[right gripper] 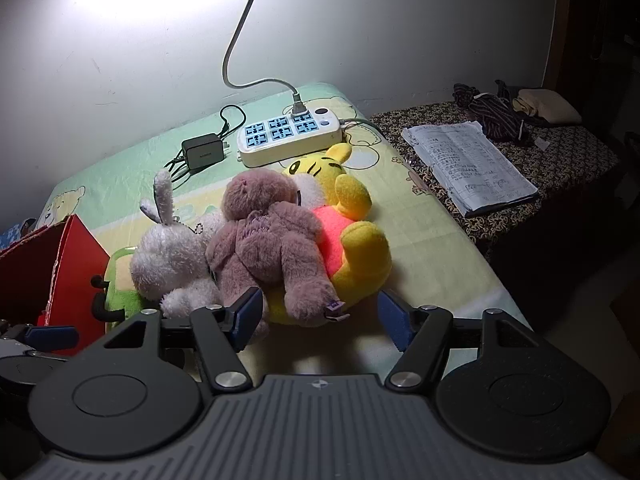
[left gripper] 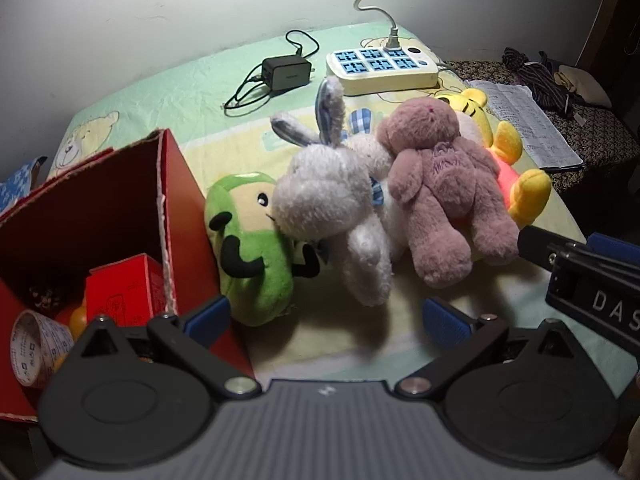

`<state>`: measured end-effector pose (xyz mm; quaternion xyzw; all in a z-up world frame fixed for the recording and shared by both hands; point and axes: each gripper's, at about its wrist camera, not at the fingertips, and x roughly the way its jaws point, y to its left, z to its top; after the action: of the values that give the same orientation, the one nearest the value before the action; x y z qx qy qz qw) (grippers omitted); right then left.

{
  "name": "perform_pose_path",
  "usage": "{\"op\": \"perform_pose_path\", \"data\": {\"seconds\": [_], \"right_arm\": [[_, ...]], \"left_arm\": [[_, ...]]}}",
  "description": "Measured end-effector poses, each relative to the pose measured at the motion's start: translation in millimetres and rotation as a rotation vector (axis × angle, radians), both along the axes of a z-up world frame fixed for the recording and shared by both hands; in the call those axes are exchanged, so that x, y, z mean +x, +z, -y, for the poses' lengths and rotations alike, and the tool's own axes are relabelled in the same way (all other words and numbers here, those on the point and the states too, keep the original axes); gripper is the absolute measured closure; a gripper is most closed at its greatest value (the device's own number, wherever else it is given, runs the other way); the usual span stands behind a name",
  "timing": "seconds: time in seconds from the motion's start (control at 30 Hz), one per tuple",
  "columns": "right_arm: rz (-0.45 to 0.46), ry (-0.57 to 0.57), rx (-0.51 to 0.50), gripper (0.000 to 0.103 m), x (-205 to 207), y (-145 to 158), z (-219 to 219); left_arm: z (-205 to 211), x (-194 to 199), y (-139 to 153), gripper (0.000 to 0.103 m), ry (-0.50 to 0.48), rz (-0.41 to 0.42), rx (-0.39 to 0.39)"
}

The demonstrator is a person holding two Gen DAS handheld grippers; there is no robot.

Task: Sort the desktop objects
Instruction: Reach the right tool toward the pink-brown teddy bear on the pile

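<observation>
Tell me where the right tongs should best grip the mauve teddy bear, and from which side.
Probably its near leg, approached from the front, toward the wall. The mauve teddy bear lies on top of the yellow bear with its legs pointing at the open right tongs, so that leg sticks out free between the jaws. The torso is wider and pressed against the white rabbit.

Both wrist cameras sit low behind their fingers and face the wall across the worktop. The left view looks from nearer the red box; the right view sits further right. Both share the plush toys and power strip.
</observation>
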<state>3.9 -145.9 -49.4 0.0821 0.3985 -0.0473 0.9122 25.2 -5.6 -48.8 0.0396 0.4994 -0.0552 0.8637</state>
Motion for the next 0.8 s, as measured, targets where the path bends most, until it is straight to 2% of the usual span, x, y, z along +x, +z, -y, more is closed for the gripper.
{"op": "perform_pose_path", "data": {"seconds": [0.2,0.43,0.8], "right_arm": [[-0.020,0.013,0.016,0.036,3,-6,4],[-0.026,0.095,0.039,0.041,17,-5,18],[-0.042,0.247,0.080,0.041,44,-10,40]], "left_arm": [[4,-1,-3,0.001,-0.009,-0.005,-0.009],[9,8,-7,0.001,0.063,-0.026,-0.019],[23,19,-15,0.001,0.188,-0.040,0.015]]}}
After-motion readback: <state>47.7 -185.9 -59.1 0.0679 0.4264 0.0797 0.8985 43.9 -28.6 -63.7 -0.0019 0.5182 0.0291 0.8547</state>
